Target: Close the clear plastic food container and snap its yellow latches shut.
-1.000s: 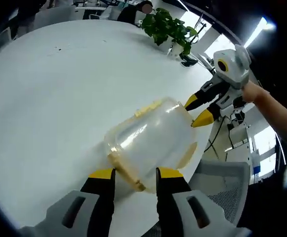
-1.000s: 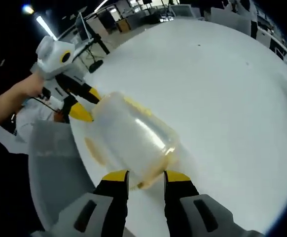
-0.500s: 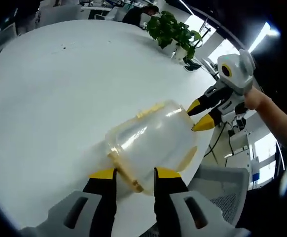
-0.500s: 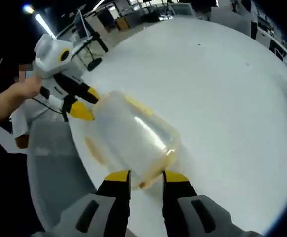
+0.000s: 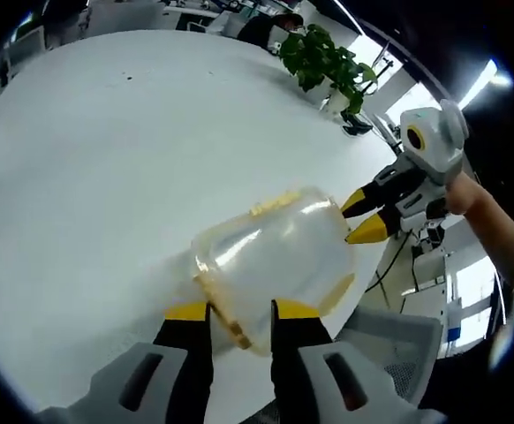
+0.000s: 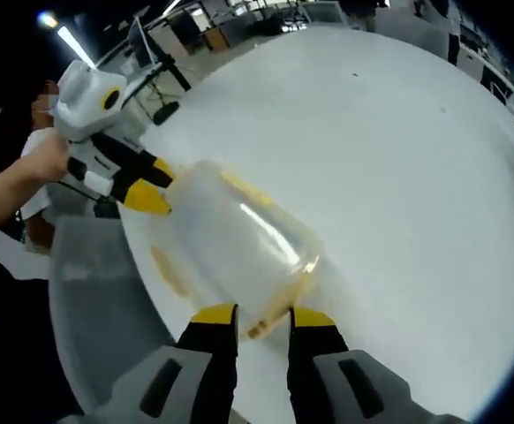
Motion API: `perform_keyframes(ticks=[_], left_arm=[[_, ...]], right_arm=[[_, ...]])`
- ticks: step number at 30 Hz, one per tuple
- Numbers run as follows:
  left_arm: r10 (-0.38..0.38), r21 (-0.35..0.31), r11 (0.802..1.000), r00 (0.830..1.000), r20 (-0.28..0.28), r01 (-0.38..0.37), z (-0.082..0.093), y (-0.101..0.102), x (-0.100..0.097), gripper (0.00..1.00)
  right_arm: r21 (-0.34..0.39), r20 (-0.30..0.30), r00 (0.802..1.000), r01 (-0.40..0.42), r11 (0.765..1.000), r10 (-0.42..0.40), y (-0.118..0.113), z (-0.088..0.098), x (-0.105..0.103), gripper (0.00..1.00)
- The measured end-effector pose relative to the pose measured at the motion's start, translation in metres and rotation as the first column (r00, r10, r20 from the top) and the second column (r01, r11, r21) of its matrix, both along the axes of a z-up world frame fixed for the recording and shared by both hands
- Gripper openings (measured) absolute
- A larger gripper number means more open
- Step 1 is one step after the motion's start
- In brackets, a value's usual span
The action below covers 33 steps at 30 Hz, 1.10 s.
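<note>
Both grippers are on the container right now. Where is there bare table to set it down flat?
Bare white table runs from the clear container toward the potted plant. It is crowded at the near edge: left gripper, right gripper and the chair below.

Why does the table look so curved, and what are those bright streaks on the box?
Left gripper view: the fisheye lens bows the round white table. Right gripper view: ceiling lights glare in streaks on the clear plastic food container, and the picture's edges go soft.
</note>
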<state>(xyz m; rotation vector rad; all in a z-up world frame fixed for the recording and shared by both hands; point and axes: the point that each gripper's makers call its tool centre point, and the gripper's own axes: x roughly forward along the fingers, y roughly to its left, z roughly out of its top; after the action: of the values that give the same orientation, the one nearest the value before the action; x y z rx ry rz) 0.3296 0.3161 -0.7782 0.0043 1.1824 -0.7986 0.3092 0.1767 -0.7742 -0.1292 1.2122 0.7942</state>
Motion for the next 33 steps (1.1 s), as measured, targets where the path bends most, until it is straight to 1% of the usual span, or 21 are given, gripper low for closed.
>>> perform_keyframes(ticks=[1, 2, 3, 4, 5, 6, 9, 11, 13, 16, 19, 23, 24, 25, 26, 27, 30, 33], left_arm=[[0.010, -0.001, 1.000, 1.000, 0.001, -0.010, 0.001, 0.002, 0.001, 0.21], [0.020, -0.038, 0.999, 0.999, -0.025, -0.021, 0.006, 0.002, -0.001, 0.22], [0.016, -0.009, 1.000, 1.000, -0.001, -0.016, 0.004, 0.010, 0.003, 0.22], [0.027, -0.013, 1.000, 1.000, -0.005, -0.027, 0.004, 0.013, 0.004, 0.22], [0.038, -0.008, 0.999, 0.999, -0.009, -0.038, 0.003, 0.014, 0.005, 0.22], [0.036, -0.009, 0.999, 0.999, -0.008, -0.036, 0.003, 0.012, 0.005, 0.22], [0.041, -0.009, 0.999, 0.999, -0.003, -0.041, 0.003, 0.010, 0.005, 0.22], [0.038, -0.018, 0.999, 0.999, -0.010, -0.038, 0.003, 0.010, 0.005, 0.22], [0.040, -0.020, 0.999, 0.999, -0.009, -0.040, 0.004, 0.010, 0.005, 0.23], [0.039, -0.011, 0.999, 0.999, -0.013, -0.040, 0.004, 0.009, 0.005, 0.23], [0.043, -0.011, 0.999, 0.999, -0.028, -0.043, 0.003, 0.010, 0.005, 0.24], [0.026, -0.020, 0.999, 1.000, -0.017, -0.026, 0.003, 0.010, 0.006, 0.25], [0.019, -0.020, 1.000, 1.000, -0.007, -0.019, 0.004, 0.010, 0.006, 0.25], [-0.030, -0.005, 1.000, 0.998, 0.054, 0.030, 0.005, 0.011, 0.009, 0.26], [-0.038, 0.009, 0.999, 0.996, 0.076, 0.037, 0.006, 0.010, 0.009, 0.27], [-0.038, 0.018, 0.999, 0.996, 0.080, 0.037, 0.007, 0.010, 0.008, 0.27], [-0.093, 0.063, 0.994, 0.986, 0.136, 0.085, 0.009, 0.009, 0.010, 0.29], [-0.104, 0.078, 0.993, 0.983, 0.151, 0.093, 0.009, 0.008, 0.010, 0.29]], right_arm=[[0.006, -0.001, 1.000, 0.001, 1.000, -0.001, 0.000, 0.000, 0.000, 0.18], [0.077, 0.009, 0.999, -0.049, 0.996, 0.048, 0.010, 0.000, 0.001, 0.16], [0.090, -0.020, 0.999, 0.028, 0.996, -0.026, 0.007, -0.001, 0.000, 0.16], [0.102, -0.031, 0.998, 0.052, 0.993, -0.049, 0.007, -0.001, 0.000, 0.16], [0.123, -0.021, 0.997, 0.073, 0.990, -0.071, 0.007, -0.002, 0.000, 0.16], [0.110, 0.000, 0.999, 0.054, 0.992, -0.055, 0.005, -0.001, -0.003, 0.16], [0.134, 0.001, 0.996, 0.085, 0.987, -0.086, 0.004, -0.001, -0.003, 0.17], [0.133, 0.008, 0.997, 0.075, 0.988, -0.077, 0.006, 0.000, -0.005, 0.17], [0.124, -0.002, 0.996, 0.085, 0.989, -0.086, 0.005, -0.001, -0.003, 0.17], [0.107, -0.006, 0.997, 0.074, 0.992, -0.074, 0.006, 0.000, -0.004, 0.18], [0.098, -0.013, 0.997, 0.076, 0.992, -0.075, 0.005, 0.000, -0.005, 0.18], [0.078, -0.011, 0.998, 0.068, 0.995, -0.067, 0.005, 0.000, -0.004, 0.20], [0.060, 0.003, 0.999, 0.046, 0.997, -0.046, 0.005, 0.000, -0.002, 0.20], [0.041, 0.023, 0.999, 0.022, 0.999, -0.023, 0.005, 0.001, -0.002, 0.21], [0.033, 0.023, 1.000, 0.020, 0.999, -0.021, 0.006, 0.002, -0.002, 0.21], [0.030, 0.021, 1.000, 0.020, 0.999, -0.021, 0.007, 0.002, -0.003, 0.21], [0.022, 0.025, 1.000, 0.006, 1.000, -0.007, 0.006, 0.002, -0.002, 0.22], [0.013, 0.050, 0.998, -0.025, 1.000, 0.025, 0.005, 0.002, -0.001, 0.24]])
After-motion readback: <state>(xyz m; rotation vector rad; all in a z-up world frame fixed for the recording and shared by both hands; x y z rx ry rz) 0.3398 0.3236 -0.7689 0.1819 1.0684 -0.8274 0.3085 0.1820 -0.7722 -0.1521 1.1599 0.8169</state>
